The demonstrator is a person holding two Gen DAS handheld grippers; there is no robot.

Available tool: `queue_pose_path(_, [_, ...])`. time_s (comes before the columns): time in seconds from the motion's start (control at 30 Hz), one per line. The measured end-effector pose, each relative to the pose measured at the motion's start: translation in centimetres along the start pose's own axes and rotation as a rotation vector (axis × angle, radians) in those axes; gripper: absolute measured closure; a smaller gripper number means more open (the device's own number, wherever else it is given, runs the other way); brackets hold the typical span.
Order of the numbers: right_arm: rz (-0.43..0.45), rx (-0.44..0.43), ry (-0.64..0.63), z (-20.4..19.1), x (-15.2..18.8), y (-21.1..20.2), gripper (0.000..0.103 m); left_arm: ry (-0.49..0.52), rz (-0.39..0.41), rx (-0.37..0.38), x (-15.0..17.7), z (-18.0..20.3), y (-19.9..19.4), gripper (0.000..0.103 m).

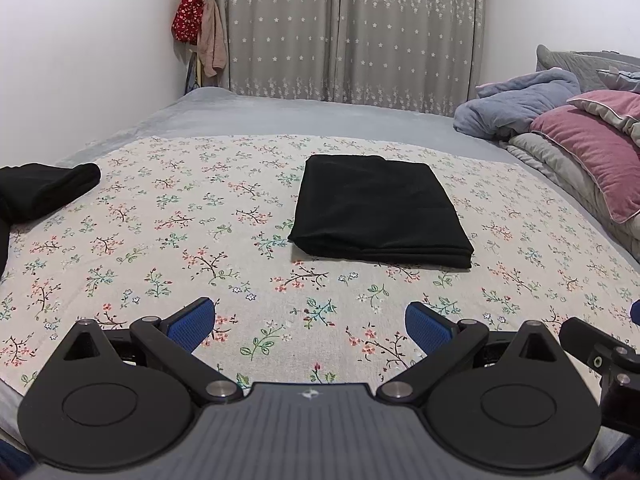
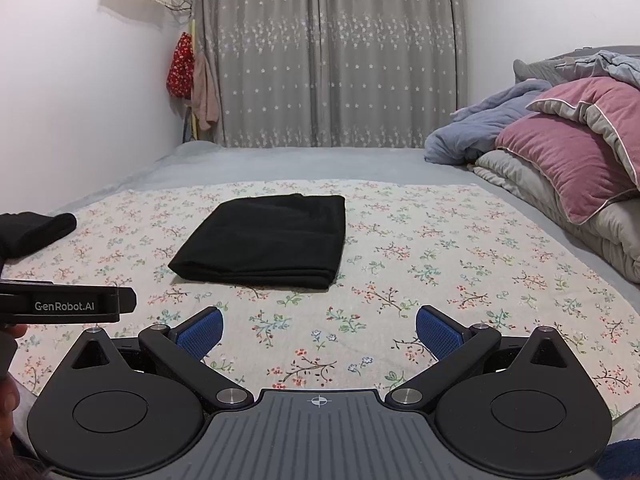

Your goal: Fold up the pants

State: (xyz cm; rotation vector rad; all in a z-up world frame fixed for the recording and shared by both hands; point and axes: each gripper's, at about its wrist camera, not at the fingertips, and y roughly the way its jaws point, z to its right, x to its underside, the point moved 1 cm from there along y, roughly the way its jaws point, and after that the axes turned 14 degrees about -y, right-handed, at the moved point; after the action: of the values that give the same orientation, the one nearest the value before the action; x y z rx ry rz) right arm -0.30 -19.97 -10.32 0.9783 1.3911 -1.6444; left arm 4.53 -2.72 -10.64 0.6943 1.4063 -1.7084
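Two grippers, both low over the floral sheet [image 1: 168, 240]; left gripper [image 1: 310, 322] spread wide, blue pads [image 1: 192, 322] apart, nothing between them; right gripper [image 2: 318, 330] likewise released, pads [image 2: 200, 330] wide, holding nothing. Landmark: the folded black pants [image 1: 376, 210], a flat rectangle lying on the sheet, well ahead of both grippers, touched by neither; from the right wrist view the pants [image 2: 268, 236] sit ahead and slightly left. Left of the pants, near the sheet's edge, a second black garment [image 1: 44, 190], loosely bunched. Right of the pants, a pink pillow [image 1: 588, 148] on grey bedding; beyond it a blue blanket [image 1: 520, 104]. Behind the pants, grey starred curtains [image 1: 348, 28].
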Motion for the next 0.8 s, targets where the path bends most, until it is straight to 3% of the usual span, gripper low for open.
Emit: queue_pose_path(0.8, [-0.007,-0.003,-0.031,0.14,0.33,-0.06,0.0,0.012,-0.005,-0.002,0.32,0.45,-0.06,0.002])
